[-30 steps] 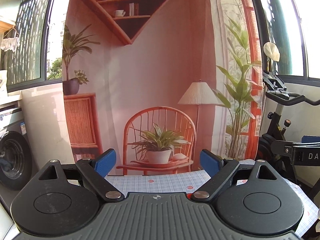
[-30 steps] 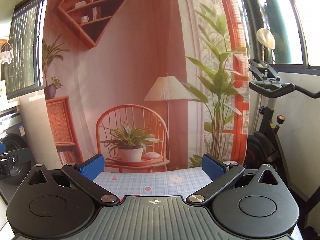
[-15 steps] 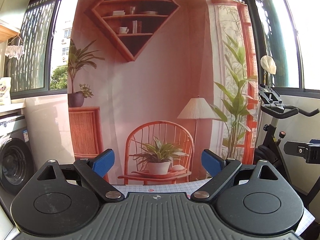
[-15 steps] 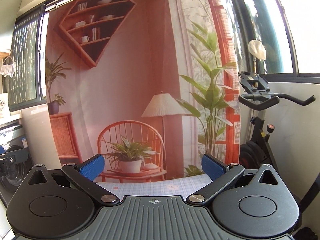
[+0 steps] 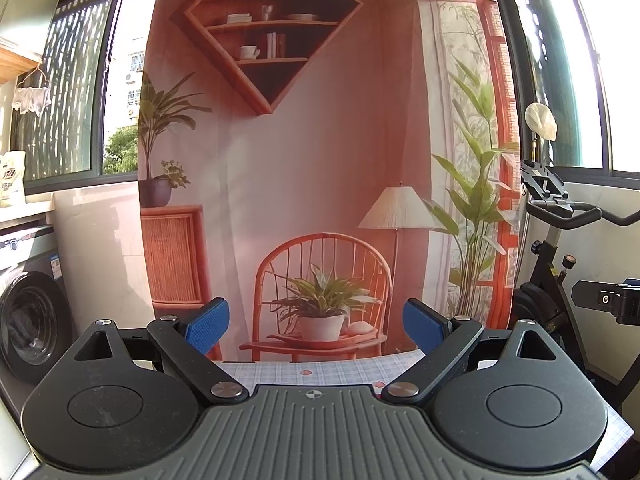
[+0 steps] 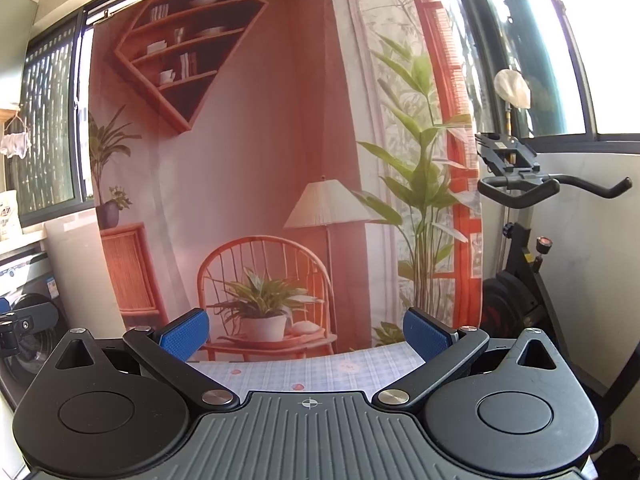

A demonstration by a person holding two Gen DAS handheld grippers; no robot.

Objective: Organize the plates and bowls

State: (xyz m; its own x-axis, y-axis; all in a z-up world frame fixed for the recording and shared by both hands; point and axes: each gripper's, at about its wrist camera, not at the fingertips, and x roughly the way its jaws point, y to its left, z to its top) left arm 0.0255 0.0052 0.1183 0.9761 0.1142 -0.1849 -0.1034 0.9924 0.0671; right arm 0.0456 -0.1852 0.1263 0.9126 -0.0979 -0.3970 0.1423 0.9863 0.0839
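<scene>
No plates or bowls show in either view. My left gripper (image 5: 316,322) is open and empty, its blue pads (image 5: 208,325) wide apart, held level above the far strip of a checked tablecloth (image 5: 320,370). My right gripper (image 6: 306,330) is open and empty too, its blue pads (image 6: 184,334) wide apart above the same cloth (image 6: 328,368). Both point at a printed backdrop of a chair and potted plant (image 5: 320,184). Most of the table surface is hidden below the gripper bodies.
An exercise bike (image 6: 520,240) stands at the right, also in the left wrist view (image 5: 560,240). A washing machine (image 5: 28,312) is at the left. The right gripper's body (image 5: 608,300) shows at the right edge of the left wrist view. Windows run behind.
Both grippers have tilted upward: the tablecloth has slid down out of view and more of the backdrop's top and shelf shows. Both jaws stay open.
</scene>
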